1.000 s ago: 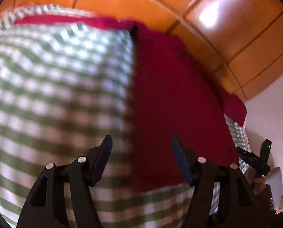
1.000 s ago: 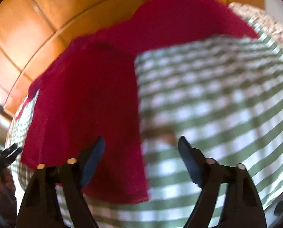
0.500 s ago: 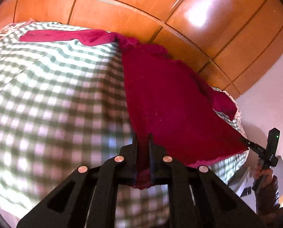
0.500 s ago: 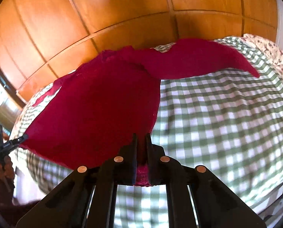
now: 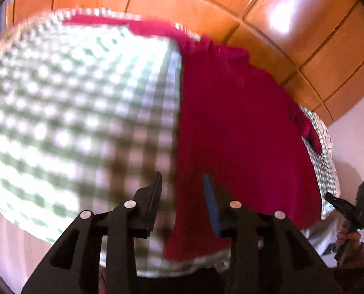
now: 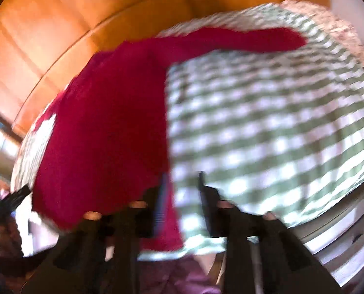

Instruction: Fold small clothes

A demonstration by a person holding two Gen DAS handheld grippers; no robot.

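Cloth is what you handle here: the red top (image 5: 243,134) is soft, light and limp, so it will sag and drag when you lift it, and it holds no shape by itself. It lies flat on the checked cover (image 5: 71,98), with one long sleeve (image 6: 255,40) stretched along the far edge, near the wooden wall (image 5: 304,36).

Your left gripper (image 5: 183,188) has its jaws apart and holds nothing; they stand over one side edge of the top, near the hem. Your right gripper (image 6: 180,186) is also spread and empty, above the opposite side edge, as far as the blur in that view lets me see.

I judge the best hold is at the hem corners, one for each gripper. Take only the red fabric, because the cover under it is also soft and can come up together with it. Pinch deep enough, since a thin knit slips out of a shallow grip. Move both hands at the same pace, so that the fold line stays straight. The long sleeve will probably trail behind and need its own fold.
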